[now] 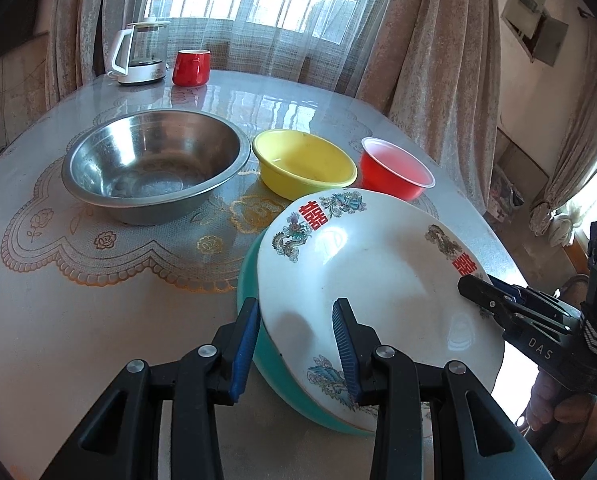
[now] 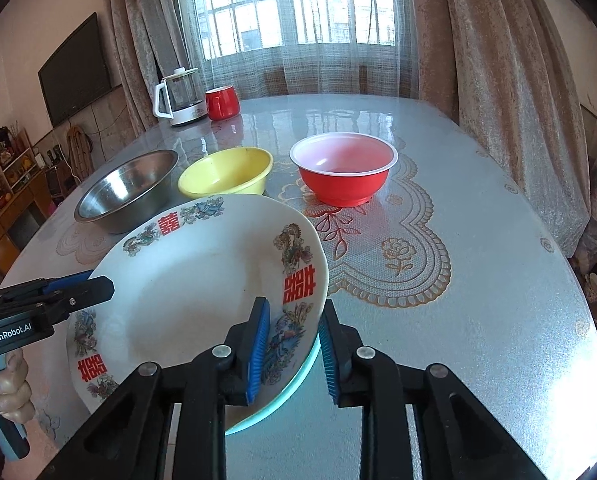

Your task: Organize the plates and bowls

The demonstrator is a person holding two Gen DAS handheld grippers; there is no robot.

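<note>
Closest to me, both grippers straddle the rim of the white plate [image 1: 378, 280], which lies on top of a teal plate [image 1: 250, 276] at the near edge of the surface [image 1: 98, 320]. My left gripper [image 1: 294, 344] has one blue pad outside the white rim and the other over the plate's face; the fingers [image 1: 244, 344] stand spread, with visible gaps to the plate, so I read them as released around the rim rather than pinching it. My right gripper [image 2: 294, 352] does the same on the opposite side: one pad over the painted border, the other outside, beside the teal edge, also spread apart with nothing clamped.

I judge the step in hand to be seating or taking hold of the white plate on the stack. To do it well I would keep both grips level so the plate does not tip, and check the white rim is centred over the teal one, since it overhangs unevenly at present. Glazed ceramic is likely slippery, so any pinch should land squarely on the rim.

Farther out stand three bowls in a row, near one another: a steel bowl [image 1: 150, 164], a yellow bowl [image 1: 304, 164] and a red bowl [image 2: 344, 168]. At the far end are one kettle [image 1: 140, 54] and one red mug [image 1: 191, 68], side by side.

Count: two plates, three bowls, one kettle, one mug.
</note>
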